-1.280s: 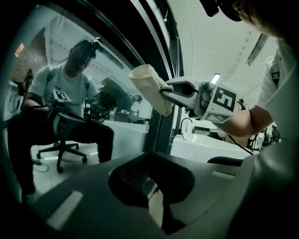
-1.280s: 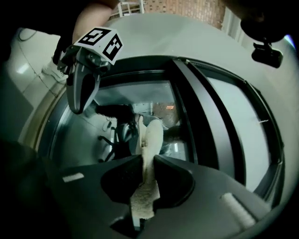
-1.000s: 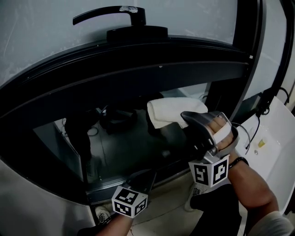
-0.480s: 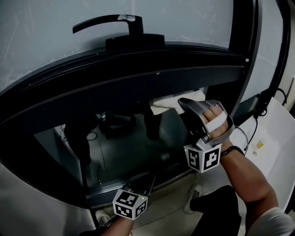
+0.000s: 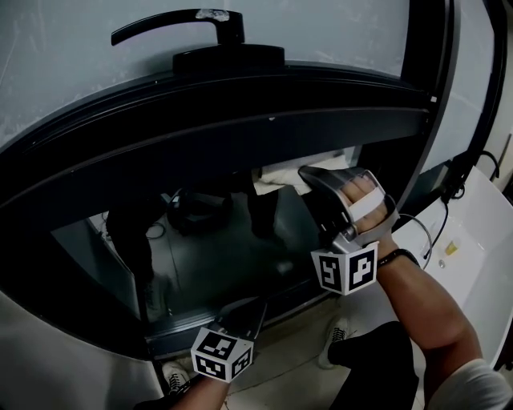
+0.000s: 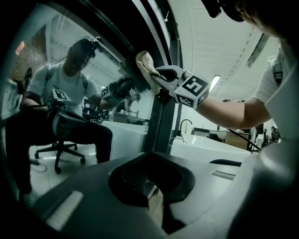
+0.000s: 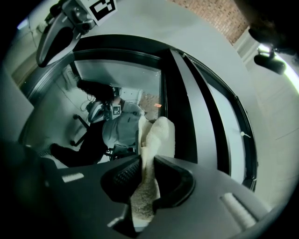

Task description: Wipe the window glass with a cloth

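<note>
A white cloth [image 5: 280,172] is pressed on the lower window glass [image 5: 216,256], right under the dark cross frame [image 5: 240,104]. My right gripper [image 5: 309,178] is shut on the cloth, whose folded end sticks out past the jaws in the right gripper view [image 7: 156,140]. The frame hides part of the cloth in the head view. My left gripper [image 5: 244,308] hangs low near the pane's bottom edge, jaws shut with nothing in them. From the left gripper view the cloth [image 6: 145,63] and right gripper [image 6: 161,74] show against the frame.
A black window handle [image 5: 184,20] sticks out above the cross frame. A white basin [image 5: 473,256] and a black cable [image 5: 425,232] lie to the right. The glass reflects a seated person [image 6: 60,93] and a chair.
My right gripper has slid the cloth up and a little left on the glass, up to the cross frame, which now hides part of it. The left gripper has barely moved.
</note>
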Demonstrator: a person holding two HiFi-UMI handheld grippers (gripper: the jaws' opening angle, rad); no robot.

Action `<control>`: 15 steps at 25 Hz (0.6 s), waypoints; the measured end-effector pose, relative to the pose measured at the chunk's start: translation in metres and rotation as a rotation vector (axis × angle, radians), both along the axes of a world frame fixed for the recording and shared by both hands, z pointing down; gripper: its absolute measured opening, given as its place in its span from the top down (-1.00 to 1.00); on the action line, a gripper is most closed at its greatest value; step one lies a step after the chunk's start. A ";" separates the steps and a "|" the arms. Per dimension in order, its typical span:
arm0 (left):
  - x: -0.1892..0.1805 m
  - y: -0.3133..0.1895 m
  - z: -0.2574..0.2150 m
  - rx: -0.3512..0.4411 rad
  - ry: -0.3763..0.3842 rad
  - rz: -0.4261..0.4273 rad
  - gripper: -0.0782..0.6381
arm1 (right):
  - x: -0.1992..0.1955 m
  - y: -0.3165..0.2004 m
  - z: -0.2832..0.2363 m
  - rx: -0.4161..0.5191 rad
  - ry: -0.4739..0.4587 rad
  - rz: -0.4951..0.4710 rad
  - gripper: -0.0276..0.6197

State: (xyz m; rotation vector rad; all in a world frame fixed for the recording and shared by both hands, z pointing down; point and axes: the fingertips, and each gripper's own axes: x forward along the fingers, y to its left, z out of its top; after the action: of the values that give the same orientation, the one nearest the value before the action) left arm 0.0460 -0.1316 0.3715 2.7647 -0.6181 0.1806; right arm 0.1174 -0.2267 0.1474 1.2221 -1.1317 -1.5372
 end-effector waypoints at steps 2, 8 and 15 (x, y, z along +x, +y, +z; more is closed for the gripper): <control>0.000 -0.001 0.001 0.001 -0.002 -0.001 0.73 | 0.000 -0.003 0.003 -0.009 -0.014 -0.003 0.72; 0.000 -0.002 0.011 -0.011 -0.011 0.004 0.73 | 0.001 -0.009 0.018 -0.030 -0.041 -0.009 0.72; 0.003 -0.004 0.012 -0.022 -0.008 0.001 0.73 | 0.001 -0.014 0.022 -0.076 -0.082 -0.027 0.72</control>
State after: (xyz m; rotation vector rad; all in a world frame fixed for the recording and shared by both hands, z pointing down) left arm 0.0490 -0.1356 0.3833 2.7442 -0.6135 0.1976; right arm 0.1187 -0.2408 0.1693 1.2328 -1.2533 -1.4619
